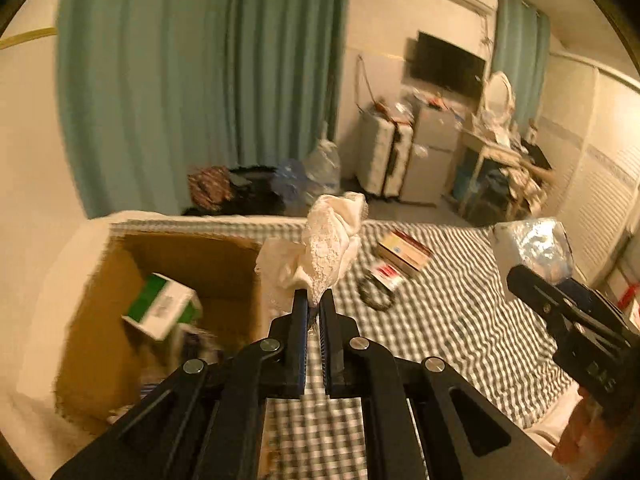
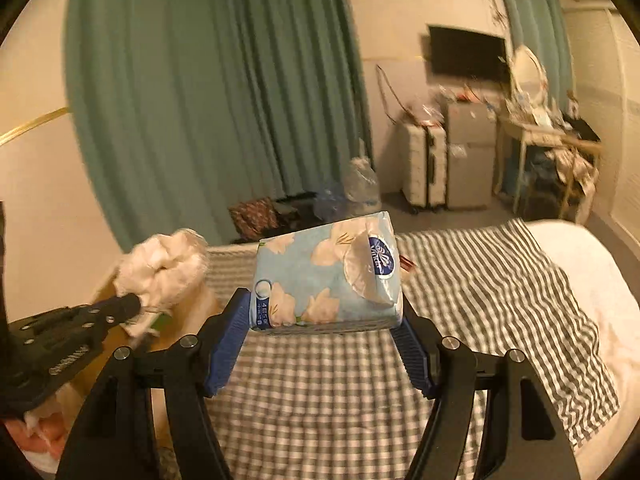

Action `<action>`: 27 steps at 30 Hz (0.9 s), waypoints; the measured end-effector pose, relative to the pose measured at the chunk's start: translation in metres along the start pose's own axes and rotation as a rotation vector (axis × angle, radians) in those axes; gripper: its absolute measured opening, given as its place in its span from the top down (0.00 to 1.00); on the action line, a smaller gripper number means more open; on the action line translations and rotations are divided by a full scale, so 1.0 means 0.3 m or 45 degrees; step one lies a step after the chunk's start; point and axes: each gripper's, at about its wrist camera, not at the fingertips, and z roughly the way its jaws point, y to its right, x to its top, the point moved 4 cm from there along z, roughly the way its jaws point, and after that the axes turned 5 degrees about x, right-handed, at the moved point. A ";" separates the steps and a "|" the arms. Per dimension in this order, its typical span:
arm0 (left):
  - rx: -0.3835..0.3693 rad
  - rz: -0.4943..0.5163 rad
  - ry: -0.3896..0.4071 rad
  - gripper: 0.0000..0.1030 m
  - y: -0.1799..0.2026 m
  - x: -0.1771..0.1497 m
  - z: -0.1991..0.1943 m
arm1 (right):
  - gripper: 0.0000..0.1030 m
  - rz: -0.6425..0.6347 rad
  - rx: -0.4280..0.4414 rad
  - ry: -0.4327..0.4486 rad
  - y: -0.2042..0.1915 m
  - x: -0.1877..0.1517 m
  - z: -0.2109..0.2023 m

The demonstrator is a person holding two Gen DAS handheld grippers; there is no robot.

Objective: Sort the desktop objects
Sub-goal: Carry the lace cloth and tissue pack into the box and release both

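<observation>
**Mia:** What is the left tool [image 1: 314, 300] holding?

**Ben:** A soft white cloth [image 1: 328, 240]. The two fingers are pinched tight on its bottom edge, and the rest bunches up above them. It hangs over the edge of the brown box [image 1: 192, 256].

**Mia:** And the right tool [image 2: 324, 320]?

**Ben:** It squeezes a blue tissue pack [image 2: 326, 276] from both sides. The pack is up in the air, above the checked blanket [image 2: 500, 280] on the bed.

**Mia:** How do they do this part well?

**Ben:** I think both things go in the box. Move the cloth right over the open top first, then let go, so it does not catch on the wall. A green and white carton [image 1: 162, 306] already lies inside, so aim for the free space. Bring the pack over slowly, because the two tools are close together and could bump.

**Mia:** What can't you see?

**Ben:** The bottom of the box is blurry and partly behind the left tool. Some small boxes [image 1: 404, 252] and a dark cord [image 1: 374, 300] lie on the blanket, but I cannot read them.
</observation>
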 end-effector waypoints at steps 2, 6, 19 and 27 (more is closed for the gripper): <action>0.029 -0.029 0.022 0.95 -0.067 0.001 -0.032 | 0.34 -0.039 0.037 0.010 -0.090 0.011 -0.026; 0.072 -0.089 0.013 0.95 -0.204 -0.044 -0.052 | 0.34 -0.118 0.086 0.006 -0.240 0.004 -0.044; 0.189 -0.244 -0.137 0.20 -0.479 -0.215 0.083 | 0.34 -0.274 0.191 -0.113 -0.536 -0.089 0.071; 0.322 -0.319 -0.122 0.11 -0.643 -0.242 0.035 | 0.34 -0.293 0.238 -0.158 -0.635 -0.114 0.140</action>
